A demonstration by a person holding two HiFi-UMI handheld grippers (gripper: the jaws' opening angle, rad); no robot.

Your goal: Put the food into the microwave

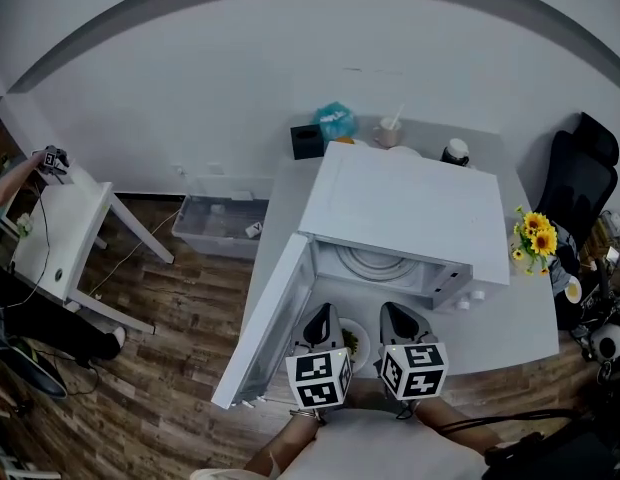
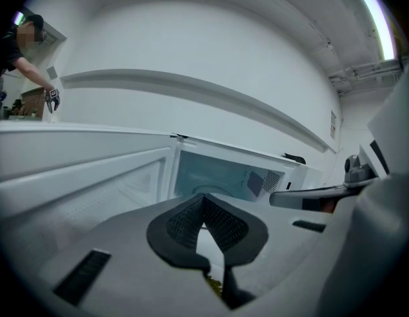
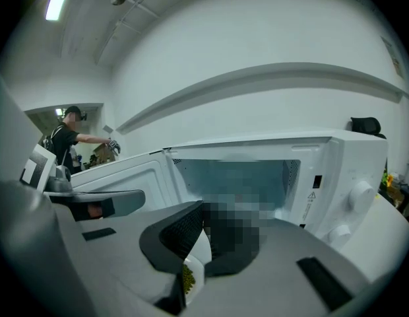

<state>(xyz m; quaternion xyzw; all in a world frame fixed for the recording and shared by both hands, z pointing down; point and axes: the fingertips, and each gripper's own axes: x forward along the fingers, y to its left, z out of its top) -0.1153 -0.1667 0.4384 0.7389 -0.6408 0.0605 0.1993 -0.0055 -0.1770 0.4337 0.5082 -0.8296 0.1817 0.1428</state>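
Note:
A white microwave (image 1: 410, 208) stands on the grey table (image 1: 530, 318). Its door (image 1: 270, 318) hangs open to the left and shows the turntable (image 1: 375, 261). Just in front of the opening is a white plate (image 1: 352, 340) with green food on it. My left gripper (image 1: 320, 328) is shut on the plate's left rim and my right gripper (image 1: 398, 326) on its right rim. In the left gripper view the gripper (image 2: 204, 203) pinches the plate's edge (image 2: 206, 240), facing the cavity (image 2: 218, 174). In the right gripper view the gripper (image 3: 203, 210) grips the plate (image 3: 194, 256), food (image 3: 187, 279) showing below.
Yellow flowers (image 1: 536, 236) stand at the table's right edge. A black box (image 1: 306, 141), a blue bag (image 1: 336, 120) and a cup (image 1: 390, 128) sit behind the microwave. A black chair (image 1: 580, 178) is at right, a plastic bin (image 1: 222, 223) on the floor, a white table (image 1: 60, 238) at left.

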